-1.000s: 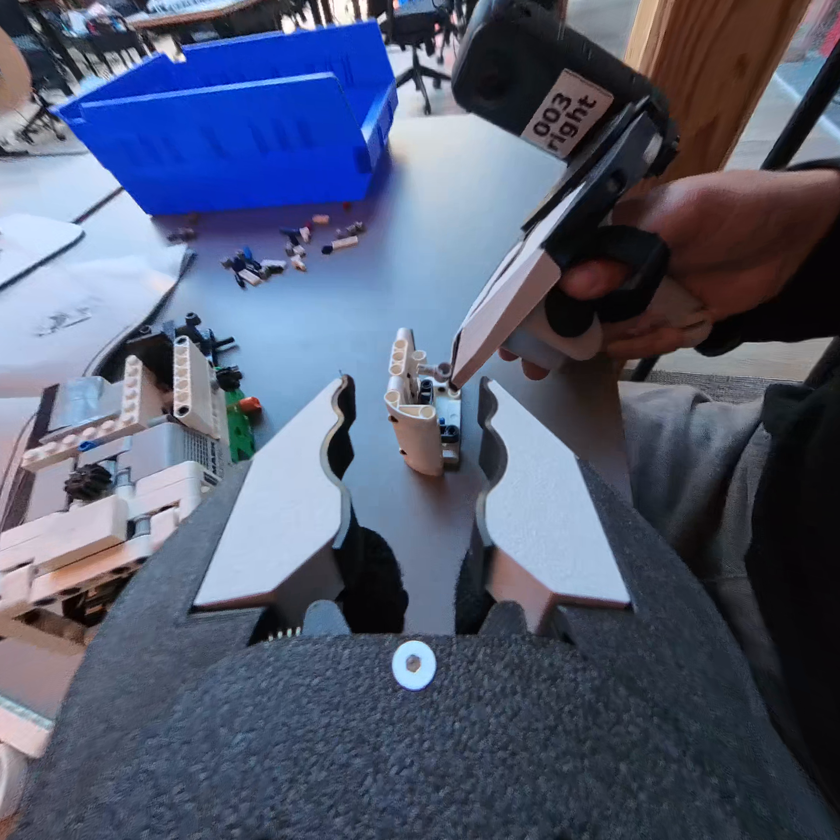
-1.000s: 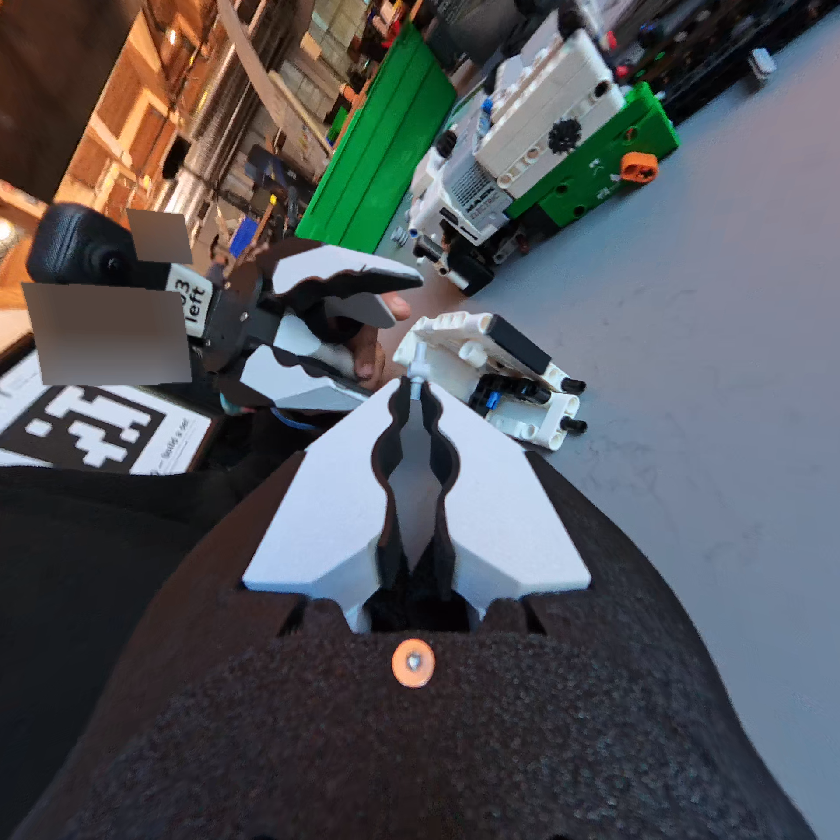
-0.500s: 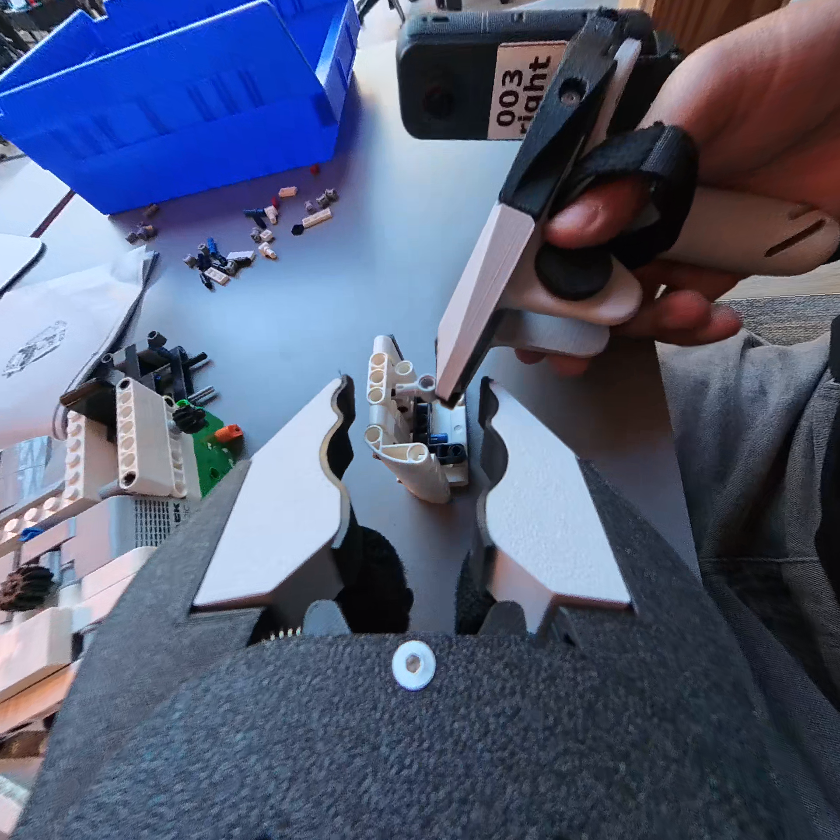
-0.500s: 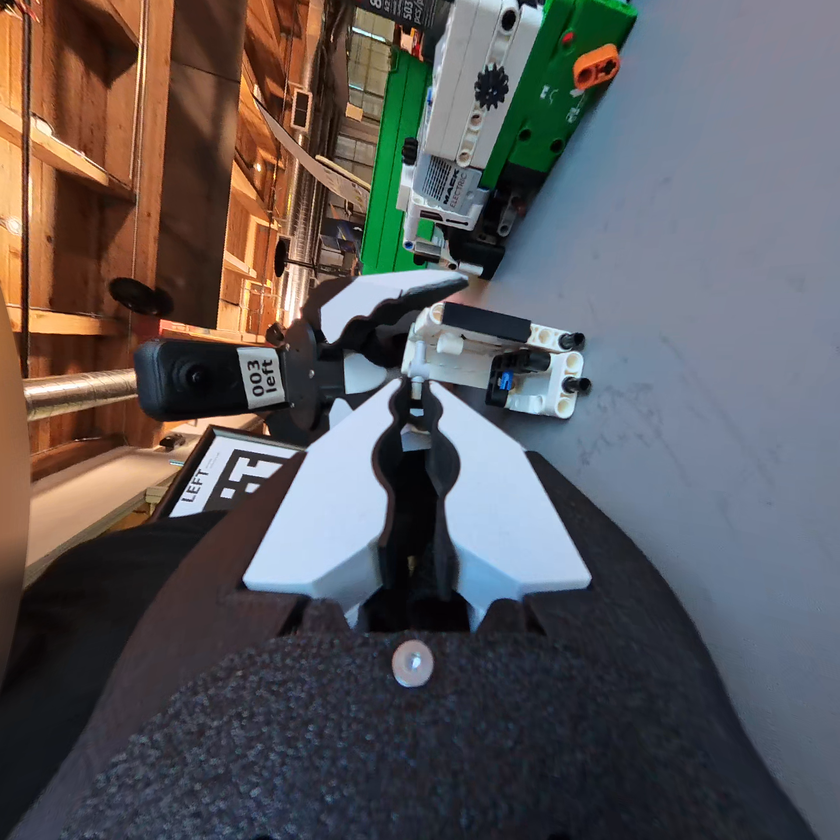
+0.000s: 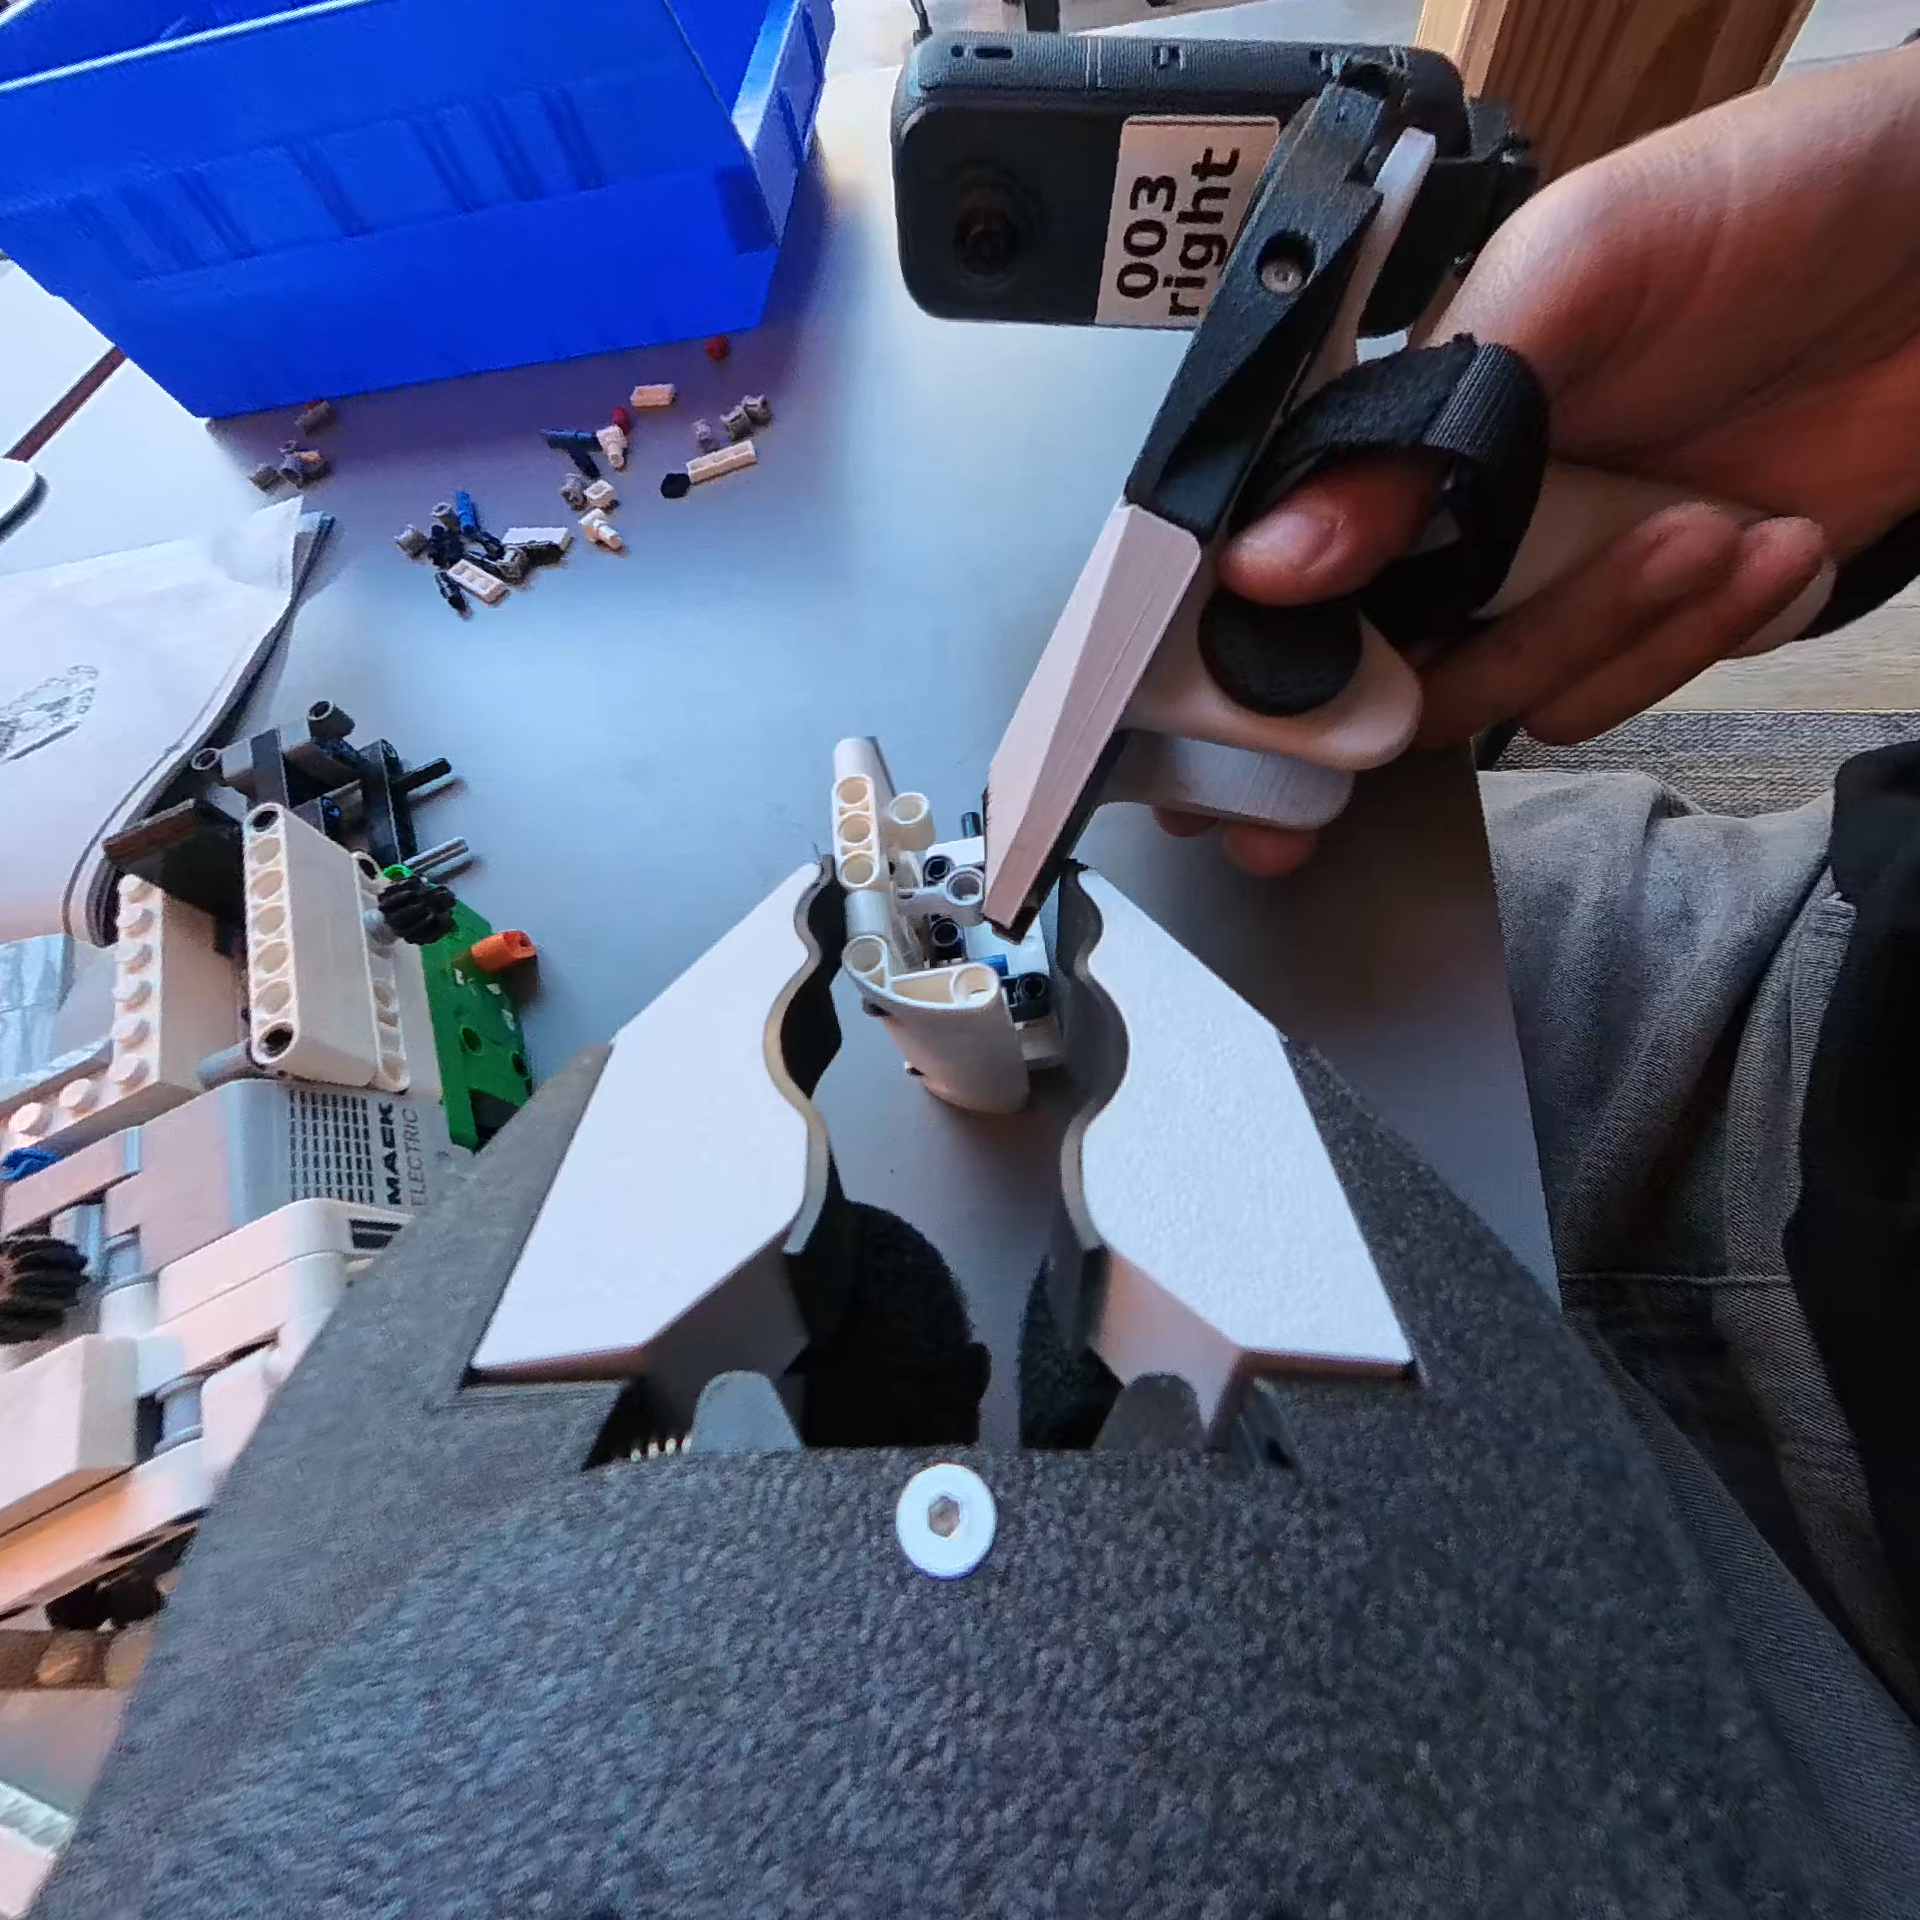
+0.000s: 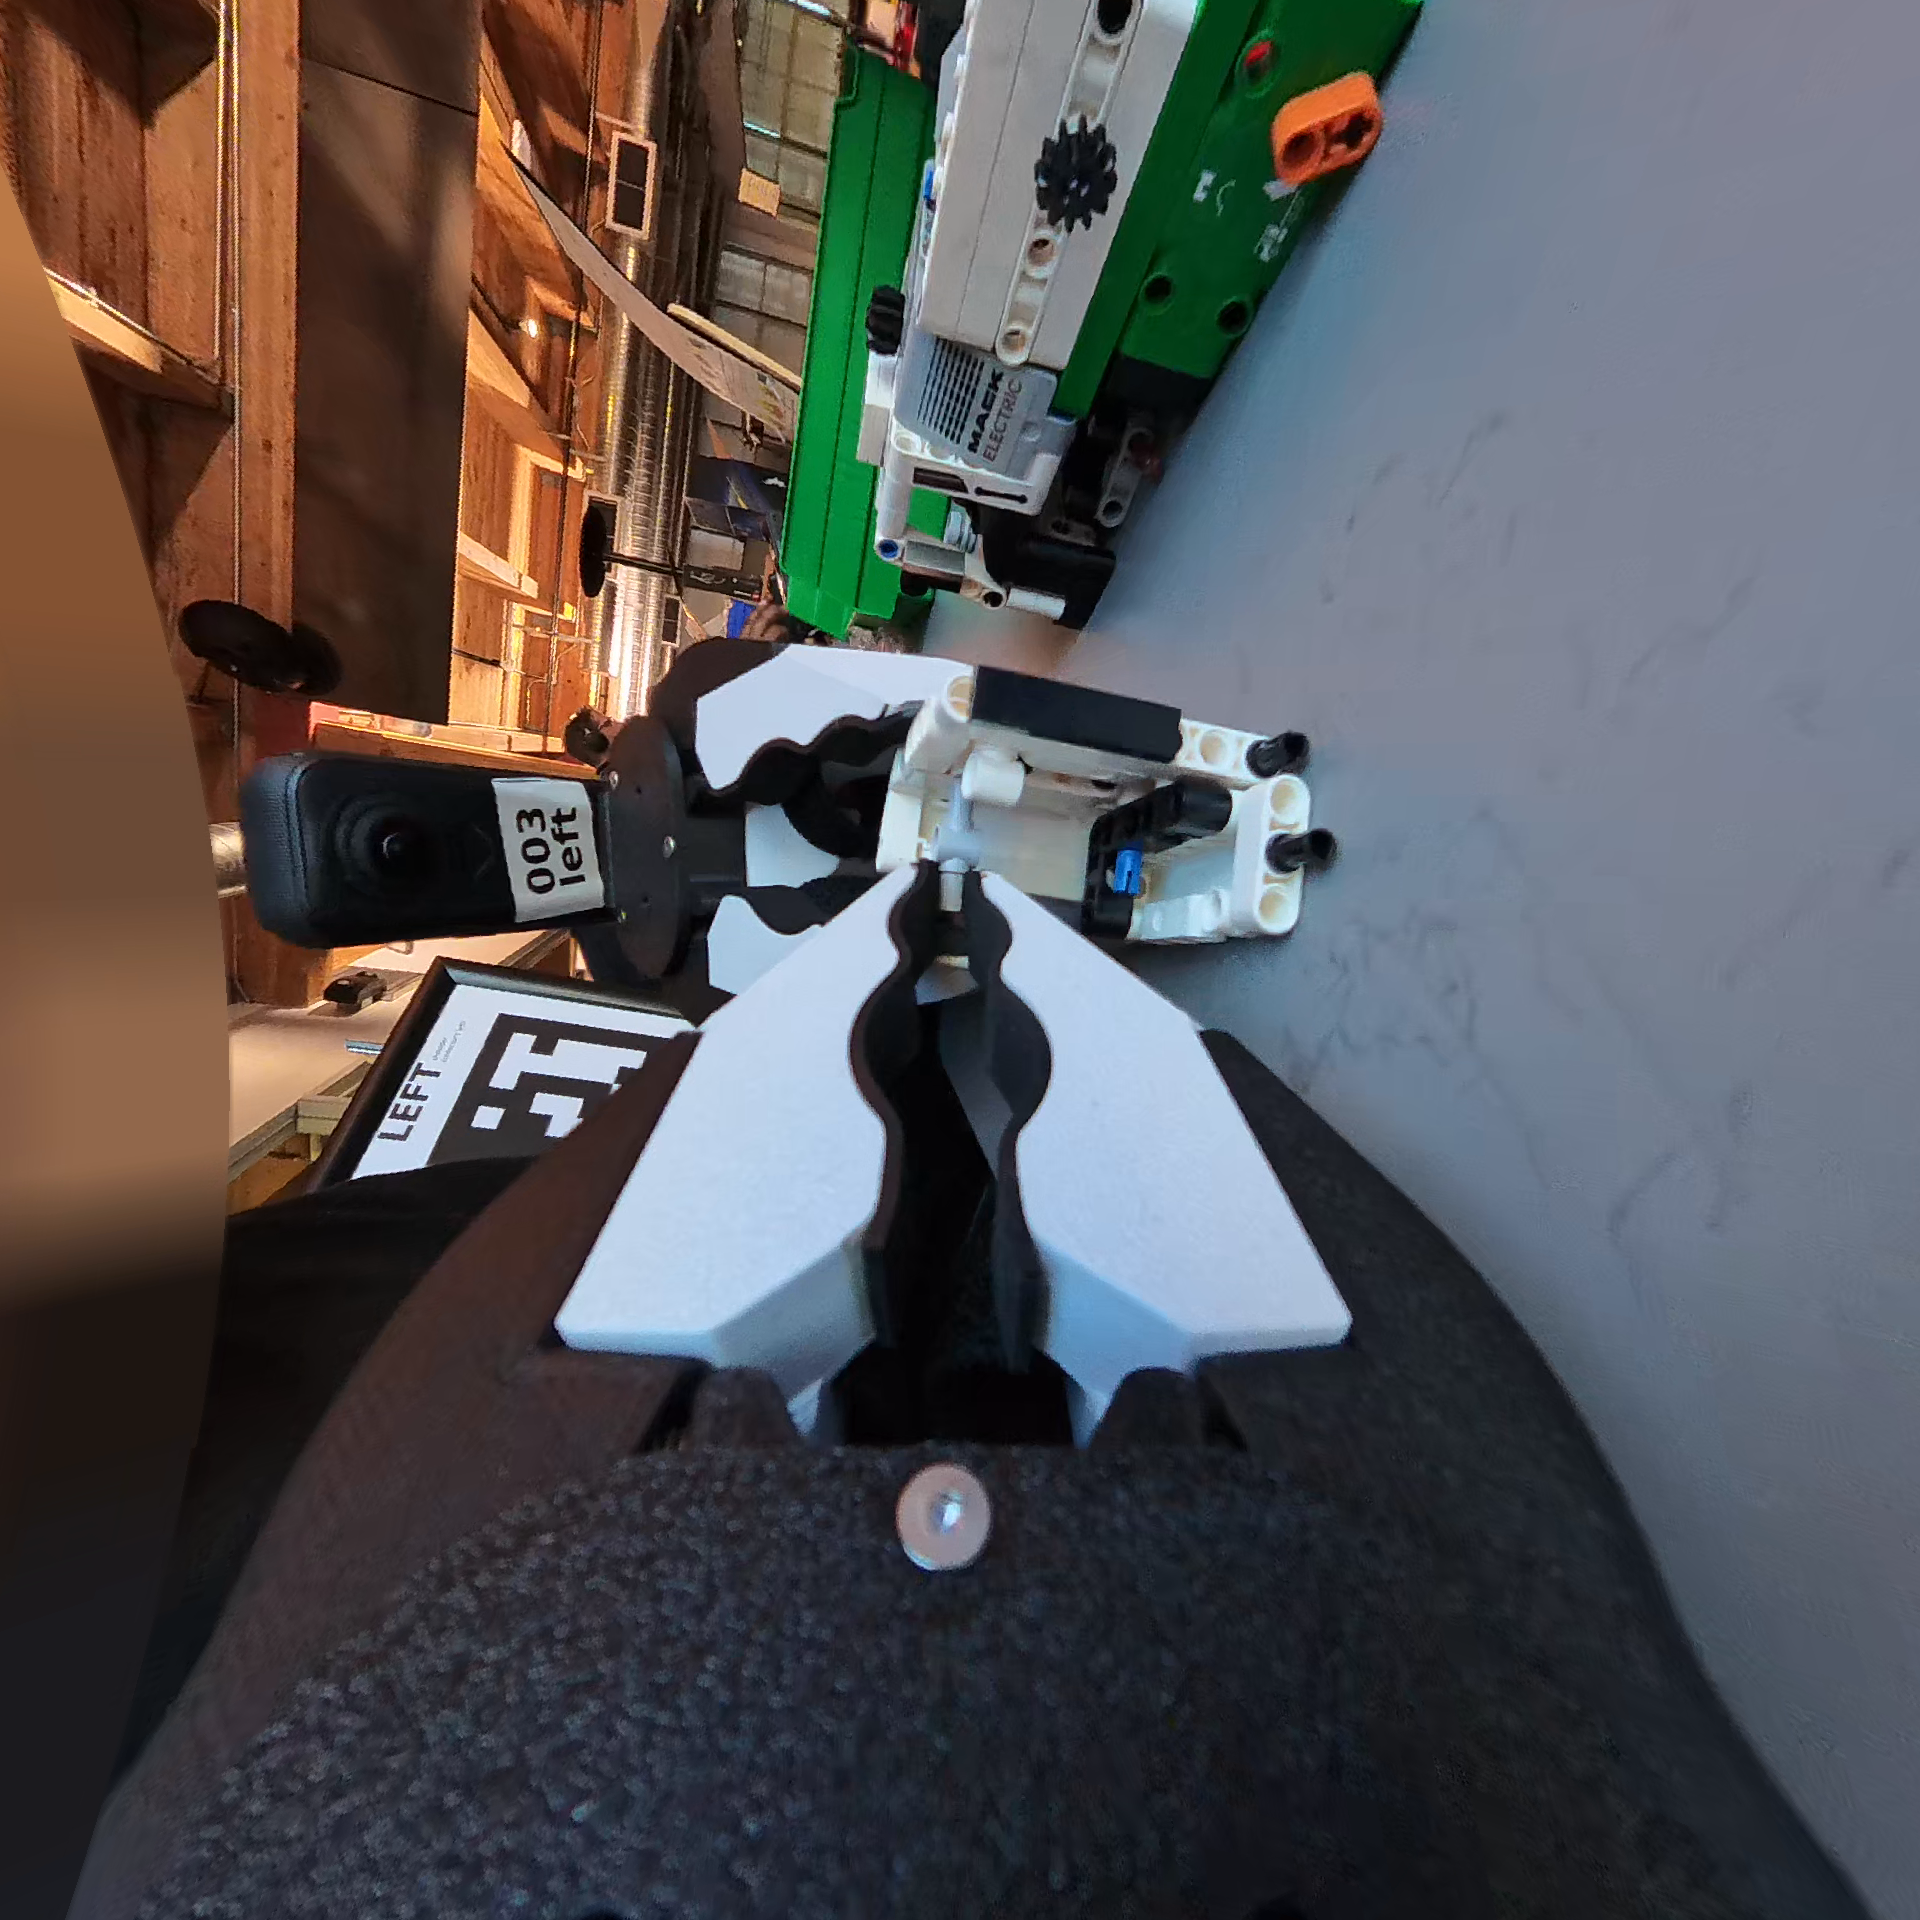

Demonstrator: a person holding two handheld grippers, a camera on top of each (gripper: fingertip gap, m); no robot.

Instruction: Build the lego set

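A small white and black lego sub-assembly (image 5: 940,1023) stands on the grey table (image 5: 727,644). My left gripper (image 5: 951,894) is open, with its fingertips on either side of the sub-assembly's near end. My right gripper (image 6: 948,883) is shut on a small light-grey pin (image 6: 951,847). It holds the pin's tip against a white connector on the sub-assembly (image 6: 1081,790). In the left wrist view the right gripper (image 5: 1013,914) comes down steeply from the upper right onto the sub-assembly's top. The left gripper (image 6: 800,790) shows behind the sub-assembly in the right wrist view.
A partly built white and green truck model (image 5: 312,1039) lies at the left. Several loose small pieces (image 5: 540,520) lie in front of a blue bin (image 5: 416,208). Instruction paper (image 5: 125,675) is at the far left. The table edge and a person's lap (image 5: 1621,1039) are at the right.
My left gripper has moved forward, so the sub-assembly now stands between its open fingertips. My right gripper has tilted steeper and brought the pin onto the sub-assembly's connector.
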